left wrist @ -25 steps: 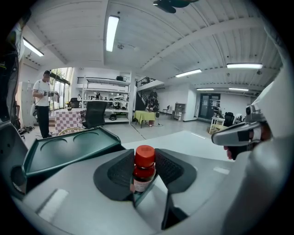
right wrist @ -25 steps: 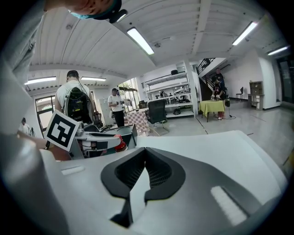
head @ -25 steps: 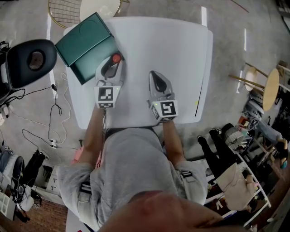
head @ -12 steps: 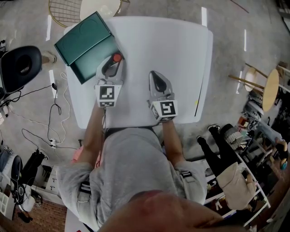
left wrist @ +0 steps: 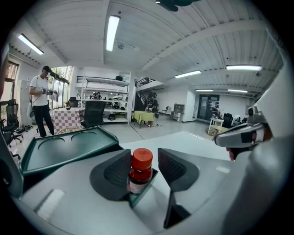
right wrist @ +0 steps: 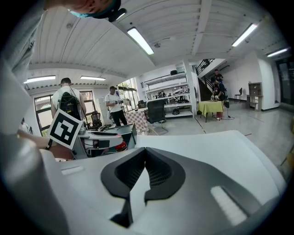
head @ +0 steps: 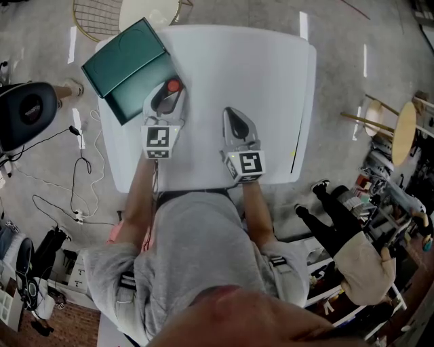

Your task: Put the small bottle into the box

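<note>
A small dark bottle with a red cap (head: 173, 86) (left wrist: 139, 170) stands upright at the near right corner of the open green box (head: 125, 71) (left wrist: 64, 149), on the white table (head: 258, 74). My left gripper (head: 172, 92) (left wrist: 144, 155) straddles the bottle and its jaws are opening. The bottle rests against the left pad (left wrist: 115, 170), and a gap shows between it and the right pad. In the head view my right gripper (head: 228, 112) lies on the table to the right. Its jaws (right wrist: 145, 152) are shut with nothing between them.
A black office chair (head: 27, 112) and cables lie on the floor left of the table. A wire stool (head: 95, 17) stands behind the box. A round wooden table (head: 405, 132) and seated people are at the right. A person (left wrist: 41, 101) stands far behind the box.
The black chair at the left has rolled further left and down. A person at the lower right has shifted. Both grippers and the bottle stay in place.
</note>
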### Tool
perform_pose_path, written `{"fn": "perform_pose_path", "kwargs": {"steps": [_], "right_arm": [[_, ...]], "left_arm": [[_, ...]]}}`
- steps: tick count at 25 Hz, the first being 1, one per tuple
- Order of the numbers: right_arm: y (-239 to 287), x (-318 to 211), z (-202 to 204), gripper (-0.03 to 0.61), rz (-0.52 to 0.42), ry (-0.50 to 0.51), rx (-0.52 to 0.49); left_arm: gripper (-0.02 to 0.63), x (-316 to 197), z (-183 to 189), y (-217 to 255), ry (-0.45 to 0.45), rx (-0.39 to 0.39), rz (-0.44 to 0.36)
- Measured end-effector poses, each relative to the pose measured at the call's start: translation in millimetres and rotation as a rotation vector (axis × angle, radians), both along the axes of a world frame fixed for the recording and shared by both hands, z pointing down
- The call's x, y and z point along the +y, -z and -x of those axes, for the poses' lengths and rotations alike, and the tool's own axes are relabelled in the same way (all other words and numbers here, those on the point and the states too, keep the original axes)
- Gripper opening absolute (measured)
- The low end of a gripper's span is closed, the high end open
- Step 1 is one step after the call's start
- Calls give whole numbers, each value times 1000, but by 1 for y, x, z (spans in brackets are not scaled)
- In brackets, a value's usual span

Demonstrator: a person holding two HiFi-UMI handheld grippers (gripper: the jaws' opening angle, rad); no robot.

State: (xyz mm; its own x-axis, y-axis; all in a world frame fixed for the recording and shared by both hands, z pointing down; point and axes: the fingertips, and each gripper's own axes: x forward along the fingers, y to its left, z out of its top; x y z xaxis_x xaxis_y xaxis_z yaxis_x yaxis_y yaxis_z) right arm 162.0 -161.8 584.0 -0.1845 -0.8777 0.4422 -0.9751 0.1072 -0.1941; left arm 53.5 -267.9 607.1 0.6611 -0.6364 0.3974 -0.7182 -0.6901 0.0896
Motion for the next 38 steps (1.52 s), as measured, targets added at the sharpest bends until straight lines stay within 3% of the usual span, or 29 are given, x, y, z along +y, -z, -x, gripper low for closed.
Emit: {"fn": "perform_pose_path", "kwargs": {"steps": [14, 24, 38], "right_arm": [[15, 16, 4, 3, -21, -14, 25], [38, 41, 20, 3, -56, -17, 41], [89, 67, 50, 3, -157, 2, 78]], "left_arm": [[232, 4, 6, 10, 15, 22, -1], [230, 29, 24, 52, 25, 65, -39], [120, 76, 66, 119, 51, 131, -103]]}}
